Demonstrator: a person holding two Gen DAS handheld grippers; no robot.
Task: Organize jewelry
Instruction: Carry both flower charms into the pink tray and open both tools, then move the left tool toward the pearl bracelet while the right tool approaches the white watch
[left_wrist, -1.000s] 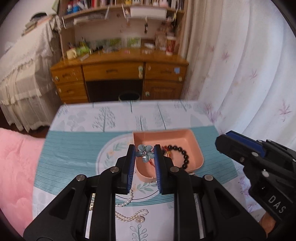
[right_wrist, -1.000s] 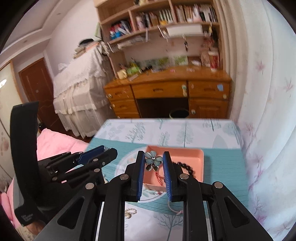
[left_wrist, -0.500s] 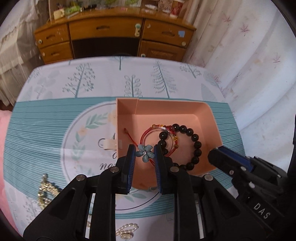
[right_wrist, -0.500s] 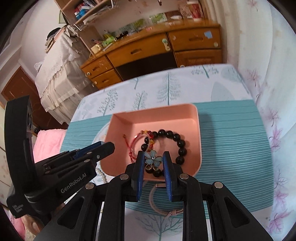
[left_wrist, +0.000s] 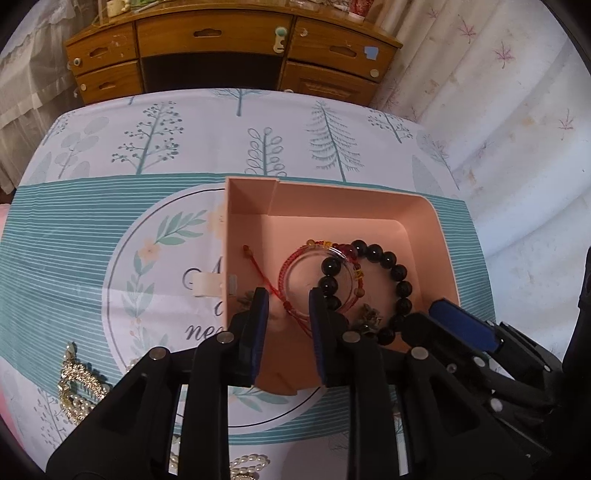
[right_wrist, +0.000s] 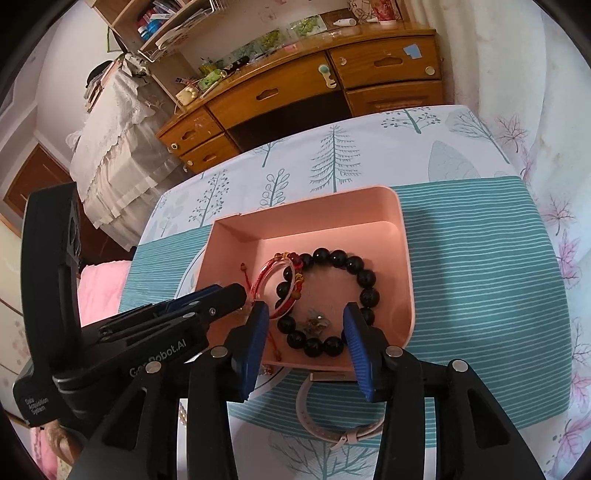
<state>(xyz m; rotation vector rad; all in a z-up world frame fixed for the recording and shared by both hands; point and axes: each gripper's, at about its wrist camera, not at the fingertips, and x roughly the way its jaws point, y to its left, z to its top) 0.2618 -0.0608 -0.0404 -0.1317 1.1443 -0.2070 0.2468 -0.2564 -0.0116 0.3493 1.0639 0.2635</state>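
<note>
- Right gripper (right_wrist: 304, 330) hangs over the near part of the pink tray (right_wrist: 404, 258); its jaws have just been opening and stand released, a flower clip (right_wrist: 316, 320) lying loose between them
- Left gripper (left_wrist: 286, 317) is released too, nothing in it
- Black bead bracelet (right_wrist: 364, 277) and red cord bracelet (right_wrist: 275, 275) lie in the tray
- Pearls (left_wrist: 79, 391) lie near left on the cloth

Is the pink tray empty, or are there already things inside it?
Not empty. The pink tray holds a black bead bracelet, a red cord bracelet and a small flower piece.
</note>
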